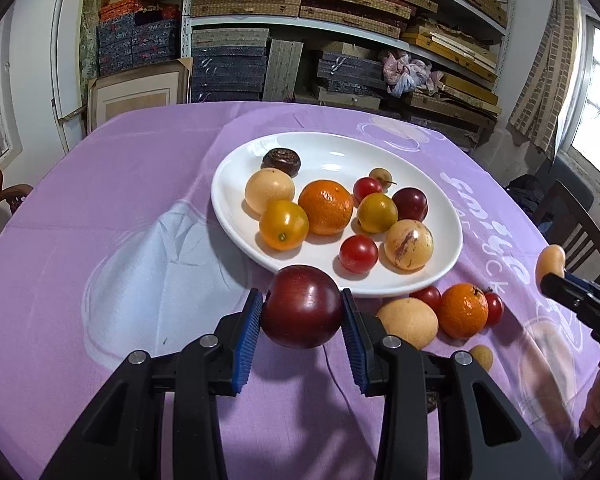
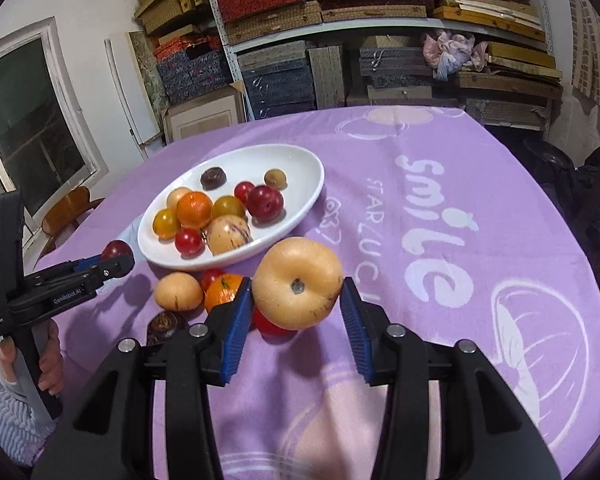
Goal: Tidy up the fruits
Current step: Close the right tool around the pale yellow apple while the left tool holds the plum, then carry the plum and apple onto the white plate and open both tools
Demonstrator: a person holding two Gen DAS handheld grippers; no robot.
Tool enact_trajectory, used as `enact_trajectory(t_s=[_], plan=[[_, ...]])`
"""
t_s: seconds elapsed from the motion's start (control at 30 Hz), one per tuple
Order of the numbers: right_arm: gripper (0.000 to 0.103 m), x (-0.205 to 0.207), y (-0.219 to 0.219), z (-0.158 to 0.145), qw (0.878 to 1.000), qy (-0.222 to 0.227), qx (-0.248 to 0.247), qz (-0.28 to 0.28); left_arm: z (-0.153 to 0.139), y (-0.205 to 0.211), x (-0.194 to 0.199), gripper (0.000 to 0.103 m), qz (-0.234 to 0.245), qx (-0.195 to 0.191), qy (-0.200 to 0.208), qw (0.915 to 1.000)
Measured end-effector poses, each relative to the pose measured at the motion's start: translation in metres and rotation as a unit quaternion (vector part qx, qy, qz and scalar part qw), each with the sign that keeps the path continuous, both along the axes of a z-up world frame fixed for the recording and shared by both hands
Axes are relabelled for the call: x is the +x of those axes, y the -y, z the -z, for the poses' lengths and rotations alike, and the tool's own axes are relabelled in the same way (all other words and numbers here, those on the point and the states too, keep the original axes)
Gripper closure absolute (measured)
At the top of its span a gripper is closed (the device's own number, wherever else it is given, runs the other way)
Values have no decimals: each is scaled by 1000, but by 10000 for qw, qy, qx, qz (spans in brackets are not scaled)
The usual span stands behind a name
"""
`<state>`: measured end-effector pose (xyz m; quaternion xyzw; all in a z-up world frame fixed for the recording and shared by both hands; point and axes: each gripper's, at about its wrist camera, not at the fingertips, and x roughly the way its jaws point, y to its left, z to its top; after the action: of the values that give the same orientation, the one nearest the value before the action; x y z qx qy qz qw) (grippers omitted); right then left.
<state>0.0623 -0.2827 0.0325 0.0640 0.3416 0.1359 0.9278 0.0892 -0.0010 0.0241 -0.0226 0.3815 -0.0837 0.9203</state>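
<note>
Left wrist view: the left hand-held gripper (image 1: 302, 310) is clamped on a dark red plum (image 1: 302, 306), both blue pads pressing its sides, above the purple cloth of the desk (image 1: 140, 208). Just ahead of it sits the white plate (image 1: 236, 232) of fruit. In the right wrist view, the right hand-held gripper (image 2: 298, 300) is clamped on a pale yellow pear (image 2: 298, 282); loose fruit lies just to its left, the plate farther ahead-left.
</note>
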Motion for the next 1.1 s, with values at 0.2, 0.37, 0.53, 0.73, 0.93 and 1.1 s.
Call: enact_trajectory(t_s=[0.2,0.37,0.53,0.73,0.93,1.1], plan=[[60,68,-41,-25,9995,-12,-297,-80,-11,13,33,63,-109,85,-5,9999],[60,115,-64,-12,9997,-109,-187,120,4,27,41,63,13,138,-192,9997],[60,127,-74,-2,9992,-73,-360,150,11,28,48,63,17,184,-184,9997],[57,132,-75,10,9989,41,-457,75,11,25,54,56,-171,189,-87,9996],[47,119,-62,-8,9991,177,-383,77,3,14,44,54,-60,-6,-92,9999],[43,94,-61,-31,9970,264,-669,-282,-7,32,24,54,434,94,-17,9990]])
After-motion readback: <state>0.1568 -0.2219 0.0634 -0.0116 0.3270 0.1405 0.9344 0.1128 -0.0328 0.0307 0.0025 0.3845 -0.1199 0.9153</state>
